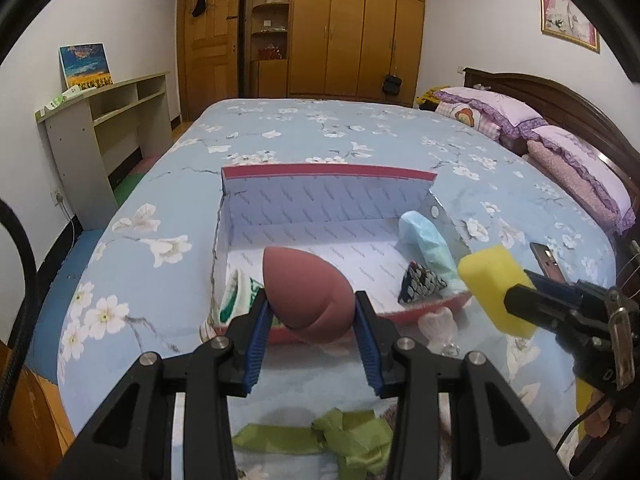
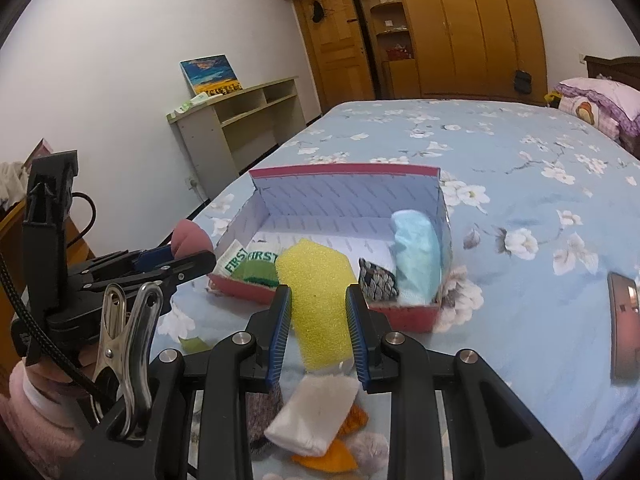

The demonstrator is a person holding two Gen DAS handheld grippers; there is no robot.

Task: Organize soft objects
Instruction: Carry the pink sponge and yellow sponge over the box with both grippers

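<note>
A: Where are the soft things right now?

B: Two are in the air. The left gripper (image 1: 311, 312) is pinching a brown egg-shaped sponge (image 1: 306, 292) just in front of the near wall of the red box (image 1: 332, 170). The right gripper (image 2: 318, 320) is pinching a yellow sponge (image 2: 320, 304), also on the near side of the box.

A: What's already inside?

B: A pale blue bundle (image 1: 426, 240) at the right end, a small patterned pouch (image 1: 420, 282) beside it, and a green-and-white sock (image 2: 256, 266) at the left end.

A: So which step is this?

B: Carrying, I'd judge. Next each sponge needs lifting over the near wall to the bare white floor in the middle, then letting go.

A: Anything left?

B: A green ribbon (image 1: 344, 440) and a white pad (image 2: 314, 414) lie on the flowered bedspread (image 1: 280, 128).
</note>
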